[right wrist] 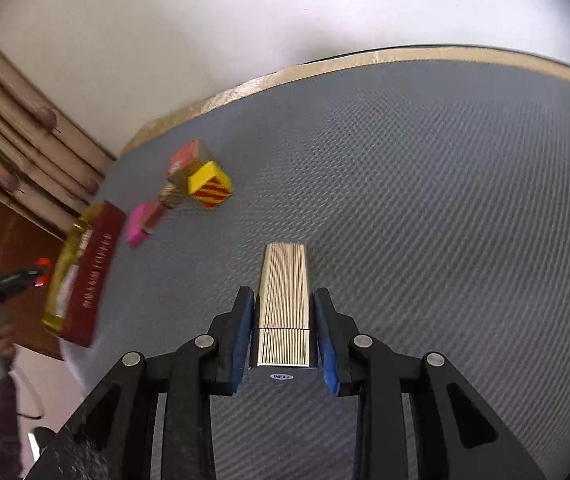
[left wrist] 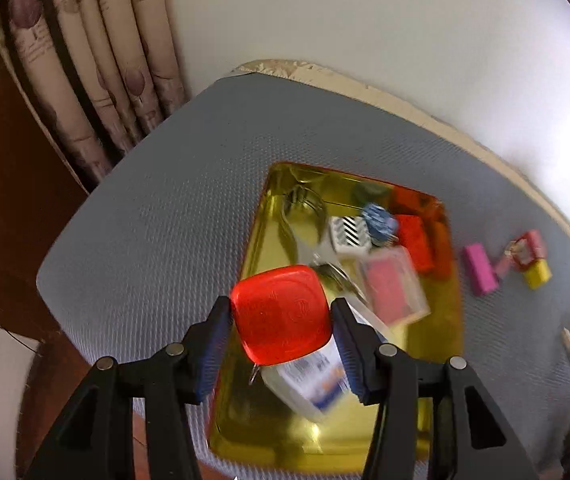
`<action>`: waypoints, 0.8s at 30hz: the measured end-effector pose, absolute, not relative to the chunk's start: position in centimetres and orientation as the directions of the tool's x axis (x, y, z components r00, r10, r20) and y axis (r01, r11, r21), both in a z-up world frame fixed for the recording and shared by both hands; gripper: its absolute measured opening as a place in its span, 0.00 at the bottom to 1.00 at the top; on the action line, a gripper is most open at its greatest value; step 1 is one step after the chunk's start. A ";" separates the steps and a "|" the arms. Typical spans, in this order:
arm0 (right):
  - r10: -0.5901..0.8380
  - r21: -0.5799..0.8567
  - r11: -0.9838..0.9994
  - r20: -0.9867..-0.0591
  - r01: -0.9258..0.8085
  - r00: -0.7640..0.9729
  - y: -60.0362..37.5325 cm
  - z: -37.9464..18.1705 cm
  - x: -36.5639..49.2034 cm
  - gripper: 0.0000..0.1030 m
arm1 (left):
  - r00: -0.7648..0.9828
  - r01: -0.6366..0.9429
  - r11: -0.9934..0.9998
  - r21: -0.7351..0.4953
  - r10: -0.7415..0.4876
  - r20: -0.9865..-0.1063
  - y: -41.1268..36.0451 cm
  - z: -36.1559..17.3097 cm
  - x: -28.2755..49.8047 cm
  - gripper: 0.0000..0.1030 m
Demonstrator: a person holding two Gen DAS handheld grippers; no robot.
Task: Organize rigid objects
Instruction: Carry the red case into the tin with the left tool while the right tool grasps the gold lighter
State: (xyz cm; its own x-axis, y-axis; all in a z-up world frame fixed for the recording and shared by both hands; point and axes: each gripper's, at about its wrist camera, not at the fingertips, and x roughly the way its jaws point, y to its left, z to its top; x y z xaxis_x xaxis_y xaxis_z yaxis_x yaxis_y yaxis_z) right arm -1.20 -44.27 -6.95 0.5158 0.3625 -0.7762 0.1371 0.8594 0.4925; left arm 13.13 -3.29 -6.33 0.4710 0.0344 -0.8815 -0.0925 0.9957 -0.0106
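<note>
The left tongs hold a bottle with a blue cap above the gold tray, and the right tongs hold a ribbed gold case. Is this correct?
Not fully. The left wrist view shows that the cap is red, not blue: the left tongs hold a bottle with a red cap above the gold tray. The right tongs do hold a ribbed gold case.

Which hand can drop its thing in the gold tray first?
Probably the left. Its gripper holds the red-capped bottle right over the tray. The right gripper holds a ribbed case over bare mat.

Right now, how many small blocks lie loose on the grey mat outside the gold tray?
3: pink block, red block, yellow striped block, clustered right of the gold tray. Blur may hide more.
</note>
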 end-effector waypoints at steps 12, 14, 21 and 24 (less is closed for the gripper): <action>0.485 0.576 0.817 -0.709 0.024 0.512 -36.4 -3.9 0.3 0.27 | 0.453 0.003 0.993 0.120 0.105 -0.885 -3.8 -9.0 16.9 0.50; 0.520 0.598 0.802 -0.690 -0.008 0.503 -34.6 -3.3 0.9 0.27 | 0.460 0.003 0.992 0.123 0.108 -0.881 -3.7 -8.7 16.8 0.50; 0.644 0.670 0.730 -0.612 -0.132 0.459 -25.9 -0.3 4.9 0.27 | 0.598 -0.093 0.995 0.021 0.073 -0.799 -1.3 -3.6 11.2 0.50; 0.677 0.688 0.709 -0.604 -0.154 0.421 -21.3 0.0 7.2 0.27 | 0.638 -0.149 0.986 -0.068 0.043 -0.769 0.8 -2.5 7.5 0.51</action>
State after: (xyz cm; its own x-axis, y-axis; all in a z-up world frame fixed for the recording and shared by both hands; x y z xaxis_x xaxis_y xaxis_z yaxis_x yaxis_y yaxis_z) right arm 7.15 -21.25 0.04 0.4207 0.6770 -0.6039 -0.1543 0.7094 0.6877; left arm 7.49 0.85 -2.50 0.6379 0.0433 -0.7689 -0.1493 0.9864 -0.0683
